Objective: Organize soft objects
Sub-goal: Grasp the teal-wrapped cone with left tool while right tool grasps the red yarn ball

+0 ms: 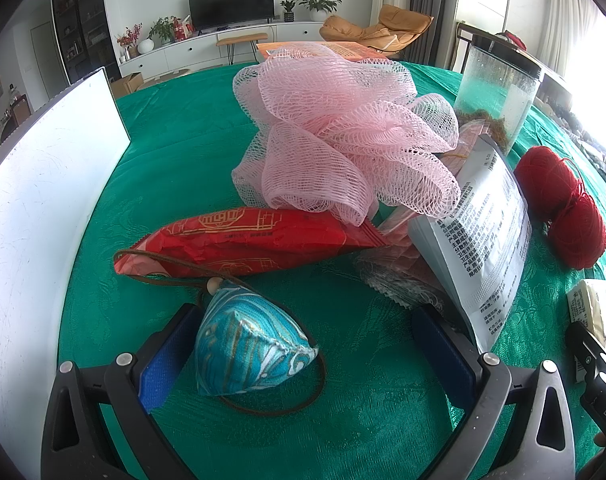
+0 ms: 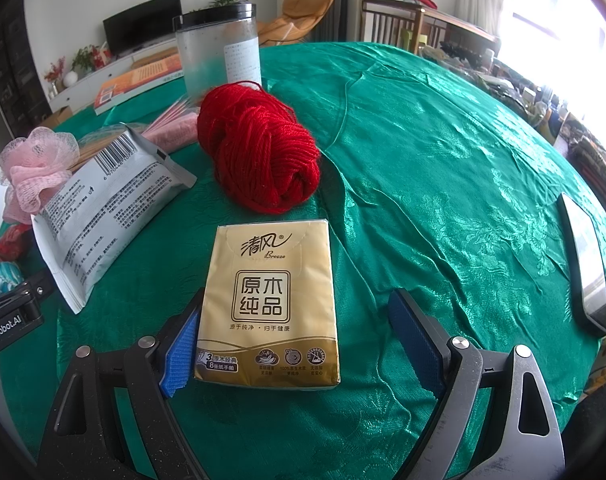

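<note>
In the left wrist view, a blue patterned fabric sachet (image 1: 251, 350) with a brown cord lies on the green tablecloth between my open left gripper's (image 1: 307, 356) fingers, touching the left pad. Beyond it lie a red packet (image 1: 255, 240), a pink mesh bath pouf (image 1: 335, 136), a grey wipes pack (image 1: 487, 236) and red yarn (image 1: 559, 204). In the right wrist view, a gold tissue pack (image 2: 271, 304) lies between my open right gripper's (image 2: 299, 344) fingers, against the left pad. The red yarn (image 2: 259, 148) sits just beyond it.
A white board (image 1: 43, 220) stands at the left. A clear canister with a black lid (image 2: 219, 48) stands behind the yarn. A phone (image 2: 587, 264) lies at the table's right edge. An orange book (image 2: 139, 80) lies at the far side. The green tablecloth (image 2: 443, 184) is wrinkled.
</note>
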A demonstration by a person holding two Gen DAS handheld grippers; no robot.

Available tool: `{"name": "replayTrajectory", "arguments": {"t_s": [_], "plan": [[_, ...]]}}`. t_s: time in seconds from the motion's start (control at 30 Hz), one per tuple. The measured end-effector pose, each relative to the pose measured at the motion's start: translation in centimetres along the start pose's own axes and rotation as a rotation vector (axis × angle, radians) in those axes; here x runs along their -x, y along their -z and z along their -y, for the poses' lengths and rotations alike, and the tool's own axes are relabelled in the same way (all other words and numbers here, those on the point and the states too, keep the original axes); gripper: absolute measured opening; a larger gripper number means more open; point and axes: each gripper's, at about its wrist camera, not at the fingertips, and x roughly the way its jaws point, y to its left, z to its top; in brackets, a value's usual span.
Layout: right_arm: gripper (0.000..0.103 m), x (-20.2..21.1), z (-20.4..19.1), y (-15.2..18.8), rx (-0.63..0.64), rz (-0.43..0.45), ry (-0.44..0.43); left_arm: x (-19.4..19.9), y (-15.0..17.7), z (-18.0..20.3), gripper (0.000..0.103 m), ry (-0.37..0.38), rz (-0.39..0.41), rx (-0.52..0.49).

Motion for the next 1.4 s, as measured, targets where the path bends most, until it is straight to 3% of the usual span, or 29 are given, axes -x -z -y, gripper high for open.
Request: {"name": "replayTrajectory", "arguments": {"t_s": [0.2, 0.33, 0.47, 0.7, 0.77, 0.87, 0.9, 1.0, 1.03, 1.17, 1.27, 1.4], "plan": [[0.09, 0.0, 0.0, 0.0, 0.0, 0.0, 0.0, 0.1, 0.0, -0.1, 0.103, 0.01, -0.012, -0.012], [0.09, 0.0, 0.0, 0.0, 0.0, 0.0, 0.0, 1.7, 1.6, -0.6, 0.103, 0.07, -0.154, -0.112], [0.09, 0.0, 0.0, 0.0, 0.0, 0.0, 0.0, 4.0, 4.2, -1.7, 0.103, 0.09, -0.249, -0.141], [0.09, 0.2, -0.1, 0.1, -0.002, -0.001, -0.018, 7.1, 1.7, -4.2, 0.103, 0.072, -0.103, -0.01], [0.09, 0.2, -0.2, 0.1, 0.003, -0.002, -0.019, 6.1, 0.3, -4.8, 0.103, 0.077, -0.091, 0.063], [0.089, 0.4, 0.1, 0.1, -0.014, 0.001, -0.042, 2.7, -0.9, -4.5, 0.103, 0.068, -0.14, 0.121], [0.089, 0.6, 0.3, 0.1, -0.031, 0.005, -0.064, 1.9, -0.9, -4.0, 0.101, 0.056, -0.151, 0.106], [0.088, 2.0, 1.6, 0.3, -0.112, 0.035, -0.167, 1.5, -0.1, -3.0, 0.059, -0.002, -0.111, 0.032], [0.088, 2.6, 2.2, 0.5, -0.145, 0.04, -0.209, 1.8, 0.1, -3.2, 0.047, 0.026, -0.096, 0.02], [0.088, 5.5, 6.5, 0.5, -0.291, 0.086, -0.415, 2.8, 1.0, -4.8, 0.045, 0.07, -0.061, 0.042], [0.089, 5.3, 8.9, -3.1, -0.278, 0.086, -0.374, 4.2, 1.8, -5.8, 0.045, 0.124, -0.035, 0.085], [0.089, 3.1, 7.0, -9.6, -0.088, -0.005, -0.378, 6.3, 2.4, -5.9, 0.045, 0.166, -0.003, 0.097]]}}
